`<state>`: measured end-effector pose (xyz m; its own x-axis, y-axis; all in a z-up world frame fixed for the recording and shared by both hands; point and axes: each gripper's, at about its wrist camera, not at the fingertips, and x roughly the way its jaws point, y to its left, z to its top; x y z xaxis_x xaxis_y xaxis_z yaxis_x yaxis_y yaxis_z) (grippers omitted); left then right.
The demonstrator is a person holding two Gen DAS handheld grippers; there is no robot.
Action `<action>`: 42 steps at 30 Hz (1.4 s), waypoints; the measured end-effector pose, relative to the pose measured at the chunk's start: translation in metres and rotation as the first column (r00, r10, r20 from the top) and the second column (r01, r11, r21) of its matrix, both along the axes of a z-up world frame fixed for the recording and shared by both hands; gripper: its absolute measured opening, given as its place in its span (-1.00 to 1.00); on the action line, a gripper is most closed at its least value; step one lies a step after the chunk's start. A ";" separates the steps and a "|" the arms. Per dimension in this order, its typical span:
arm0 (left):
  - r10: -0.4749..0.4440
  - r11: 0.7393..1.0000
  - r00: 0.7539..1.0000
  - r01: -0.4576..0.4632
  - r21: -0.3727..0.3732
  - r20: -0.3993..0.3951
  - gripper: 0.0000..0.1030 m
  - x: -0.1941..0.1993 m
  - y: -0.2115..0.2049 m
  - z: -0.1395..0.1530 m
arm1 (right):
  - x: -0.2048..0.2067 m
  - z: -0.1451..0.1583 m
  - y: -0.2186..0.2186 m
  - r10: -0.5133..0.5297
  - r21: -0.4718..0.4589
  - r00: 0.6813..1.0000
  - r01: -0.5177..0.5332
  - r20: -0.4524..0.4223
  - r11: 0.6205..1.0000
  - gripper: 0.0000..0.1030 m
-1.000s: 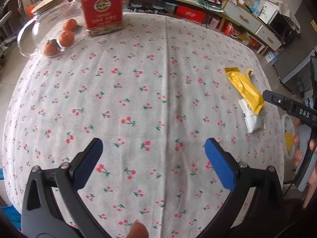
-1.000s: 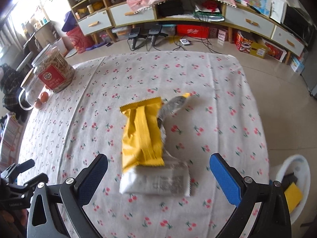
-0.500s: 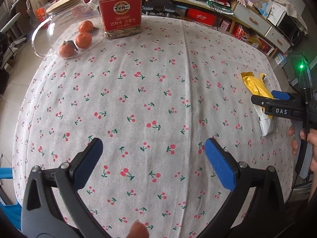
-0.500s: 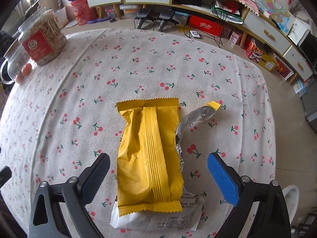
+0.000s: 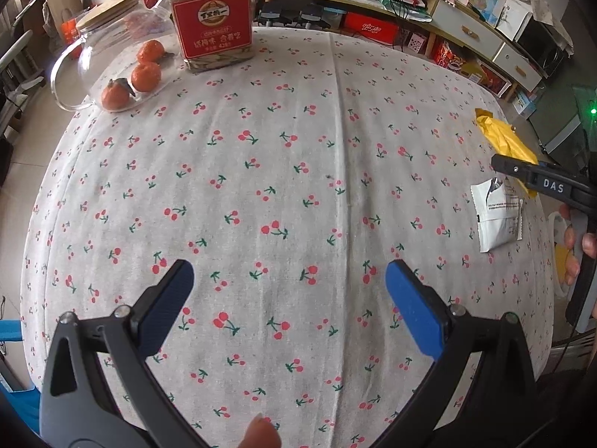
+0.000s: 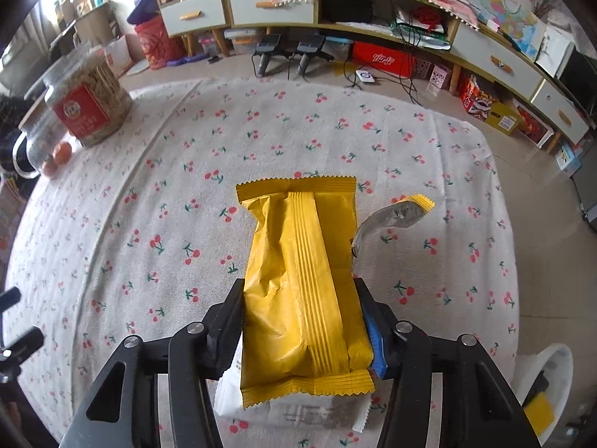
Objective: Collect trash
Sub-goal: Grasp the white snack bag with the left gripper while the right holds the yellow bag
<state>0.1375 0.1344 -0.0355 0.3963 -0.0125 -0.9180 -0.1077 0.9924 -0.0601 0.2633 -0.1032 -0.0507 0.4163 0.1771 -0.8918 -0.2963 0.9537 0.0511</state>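
Observation:
A yellow snack wrapper [image 6: 302,280] lies on the cherry-print tablecloth [image 6: 224,156], partly on top of a white wrapper [image 6: 298,410]. A torn silver strip [image 6: 391,216] curls up at its right side. My right gripper [image 6: 300,291] straddles the yellow wrapper near its lower end; its jaws are closing and both pads touch the packet's sides. In the left wrist view the right gripper [image 5: 522,171] sits over the yellow wrapper [image 5: 503,142] and white wrapper [image 5: 496,220] at the table's right edge. My left gripper [image 5: 287,276] hangs open over bare cloth, holding nothing.
A seed jar with a red label [image 5: 212,18] and a glass jug [image 5: 93,48] beside tangerines [image 5: 145,74] stand at the far left. A white bin [image 6: 552,373] holding yellow trash sits below the table's right edge. Shelves and boxes line the floor beyond.
The right gripper came down and forward over the yellow wrapper, and its jaws went from wide open to tight against the packet's sides. The left gripper stayed open and hardly moved.

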 end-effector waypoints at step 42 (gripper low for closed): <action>-0.508 0.858 0.860 0.510 0.060 -0.040 0.56 0.068 -0.222 -0.041 | -0.136 0.018 -0.253 -0.327 0.187 0.943 0.331 -0.051 0.925 0.08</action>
